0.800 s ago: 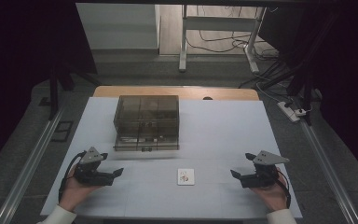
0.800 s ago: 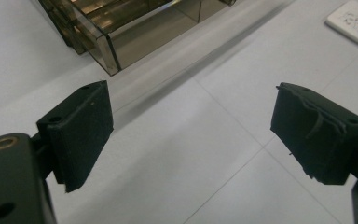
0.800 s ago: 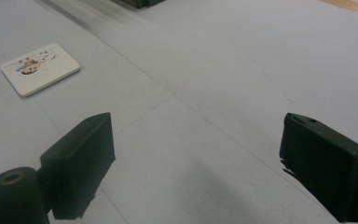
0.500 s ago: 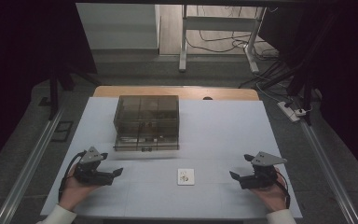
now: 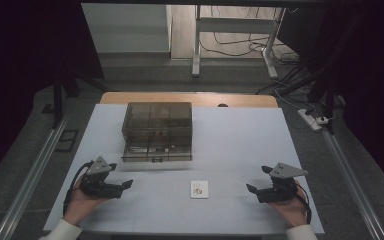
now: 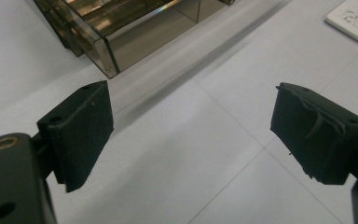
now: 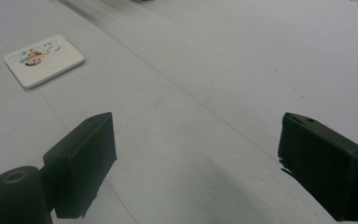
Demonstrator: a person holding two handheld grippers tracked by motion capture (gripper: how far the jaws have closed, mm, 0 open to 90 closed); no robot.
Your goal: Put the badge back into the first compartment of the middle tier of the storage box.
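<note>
Two grippers rest wide apart on the near table, jaws spread and empty. Between them lies the small white card (image 5: 199, 189), left of the right gripper (image 5: 250, 188) and right of the left gripper (image 5: 128, 183). Its long axis runs near to far; the right gripper sits slightly closer.

Between the left hand-held gripper (image 5: 125, 184) and the right hand-held gripper (image 5: 250, 189) the white surface (image 5: 240, 145) lies bare except for one small flat card (image 5: 199, 189) — low, easily cleared. Ahead of the left one stands the smoky drawer box (image 5: 157, 131) — the only tall obstacle.
</note>
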